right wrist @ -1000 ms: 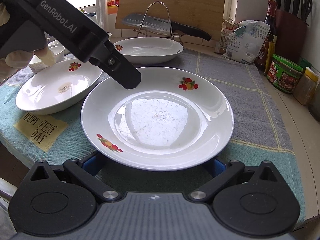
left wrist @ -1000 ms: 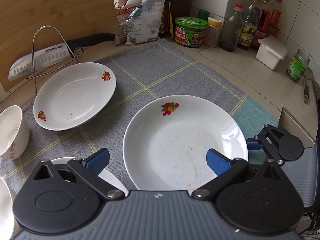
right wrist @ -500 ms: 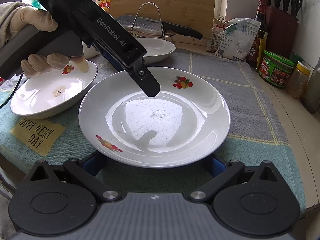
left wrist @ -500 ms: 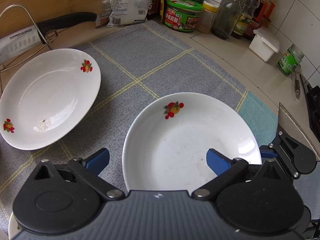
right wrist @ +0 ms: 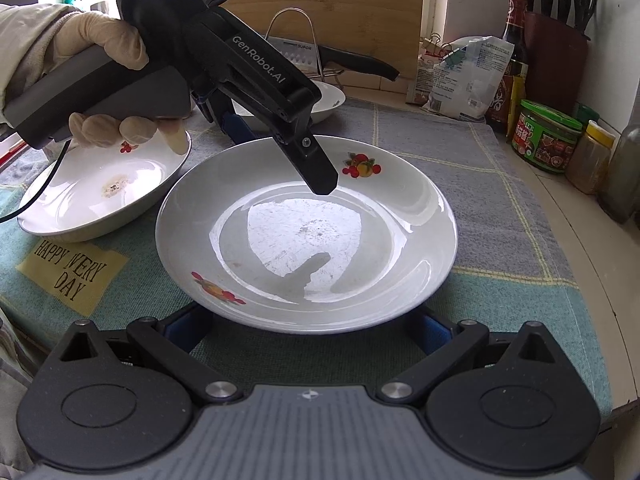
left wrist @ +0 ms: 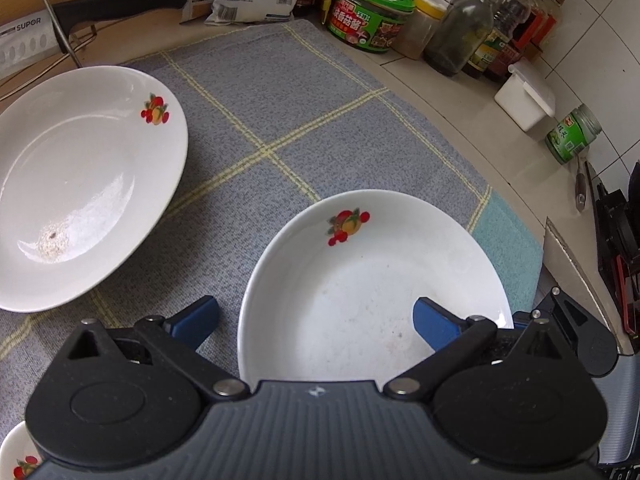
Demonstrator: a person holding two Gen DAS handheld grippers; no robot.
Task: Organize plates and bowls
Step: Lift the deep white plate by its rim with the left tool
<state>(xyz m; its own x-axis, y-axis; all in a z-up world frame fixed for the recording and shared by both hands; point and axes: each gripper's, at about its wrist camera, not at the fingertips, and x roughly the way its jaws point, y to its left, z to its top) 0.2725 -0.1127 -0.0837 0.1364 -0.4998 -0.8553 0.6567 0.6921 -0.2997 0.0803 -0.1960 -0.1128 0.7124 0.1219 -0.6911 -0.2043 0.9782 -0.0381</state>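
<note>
A white plate with fruit prints [left wrist: 360, 280] [right wrist: 308, 240] lies on the grey checked cloth. My left gripper [left wrist: 316, 320] is open and hovers over its near-left rim, one finger above the plate and one outside it; its body [right wrist: 256, 80] shows in the right wrist view above the plate. My right gripper [right wrist: 308, 330] is open at the plate's near edge, its fingers [right wrist: 188, 328] low on either side under the rim. A second plate [left wrist: 76, 184] [right wrist: 108, 192] lies to the left. A third dish [right wrist: 328, 100] sits behind, mostly hidden.
A knife [left wrist: 80, 12] rests on a wire rack by a wooden board. Jars and bottles [left wrist: 368, 16] and a white box [left wrist: 524, 100] line the tiled wall. A knife block [right wrist: 556, 48] stands back right. The counter edge [right wrist: 600, 320] runs right of the cloth.
My left gripper has moved forward and right over the central plate. The bowls at the left have left its view. My right gripper has stayed at the plate's near edge.
</note>
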